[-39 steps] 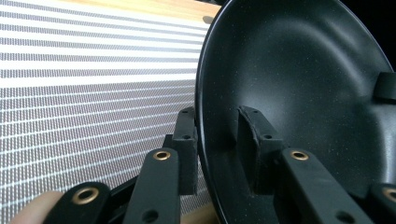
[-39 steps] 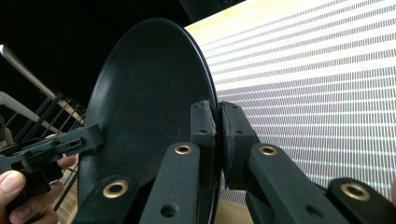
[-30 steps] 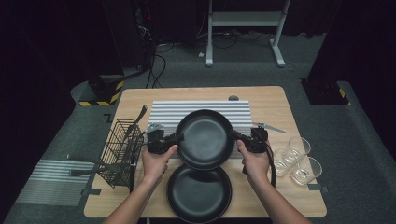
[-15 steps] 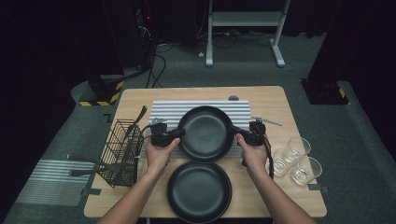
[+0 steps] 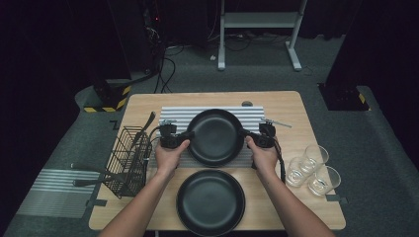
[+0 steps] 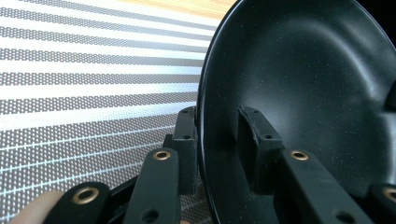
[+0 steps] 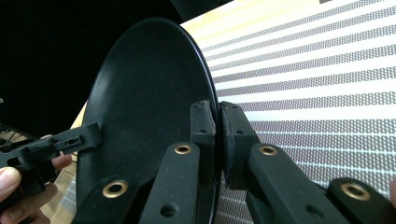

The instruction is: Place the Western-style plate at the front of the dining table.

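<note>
— Where was the upper plate (image 5: 215, 137) when you looked?

— Over the striped mat (image 5: 173, 112), carried level between both hands; the second plate (image 5: 211, 201) lay just nearer me than the mat, on the table (image 5: 296, 106).

— And the jaws?

— My left gripper (image 5: 190, 134) pinched the plate's left rim, one jaw inside the bowl, one beneath; my right gripper (image 5: 243, 133) was clamped narrow on the opposite rim (image 7: 211, 98); neither hand was nearer, the plate spanned them.

— What mattered for setting it down?

— I judged the mat lay directly underneath, so the plate had to stay flat; the wire basket (image 5: 129, 155) stood left of the mat, the glasses (image 5: 311, 168) to its right, both apart.
</note>
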Motion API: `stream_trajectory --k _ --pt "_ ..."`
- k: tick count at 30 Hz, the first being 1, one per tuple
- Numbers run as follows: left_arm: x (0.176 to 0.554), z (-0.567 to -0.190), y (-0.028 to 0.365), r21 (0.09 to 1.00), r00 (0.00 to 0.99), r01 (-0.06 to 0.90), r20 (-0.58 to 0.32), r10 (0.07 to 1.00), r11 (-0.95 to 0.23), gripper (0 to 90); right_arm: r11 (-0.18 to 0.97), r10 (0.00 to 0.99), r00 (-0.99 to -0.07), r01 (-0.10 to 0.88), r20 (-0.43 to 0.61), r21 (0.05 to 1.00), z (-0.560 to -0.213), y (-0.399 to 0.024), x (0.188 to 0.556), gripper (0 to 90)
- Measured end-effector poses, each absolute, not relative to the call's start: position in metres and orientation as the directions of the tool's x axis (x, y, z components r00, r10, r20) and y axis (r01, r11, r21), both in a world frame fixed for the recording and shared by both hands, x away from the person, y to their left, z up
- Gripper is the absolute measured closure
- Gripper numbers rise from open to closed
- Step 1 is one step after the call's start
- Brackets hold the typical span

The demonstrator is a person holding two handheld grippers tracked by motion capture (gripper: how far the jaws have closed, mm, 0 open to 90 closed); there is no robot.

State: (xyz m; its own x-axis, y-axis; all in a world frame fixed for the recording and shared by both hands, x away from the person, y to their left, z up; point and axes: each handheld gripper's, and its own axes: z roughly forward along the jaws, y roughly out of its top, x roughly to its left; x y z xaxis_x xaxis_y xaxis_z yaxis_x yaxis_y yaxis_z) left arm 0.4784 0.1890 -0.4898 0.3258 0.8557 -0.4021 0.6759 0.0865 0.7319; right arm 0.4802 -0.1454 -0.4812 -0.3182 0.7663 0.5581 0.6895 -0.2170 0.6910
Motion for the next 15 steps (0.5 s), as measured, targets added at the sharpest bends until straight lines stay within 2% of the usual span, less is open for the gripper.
stream_trajectory --k 15 --pt "0.503 -0.504 0.195 0.687 0.276 0.719 -0.421 0.864 0.105 69.8 -0.211 0.779 -0.291 0.712 0.555 0.670 -0.495 -0.134 0.506 84.6"
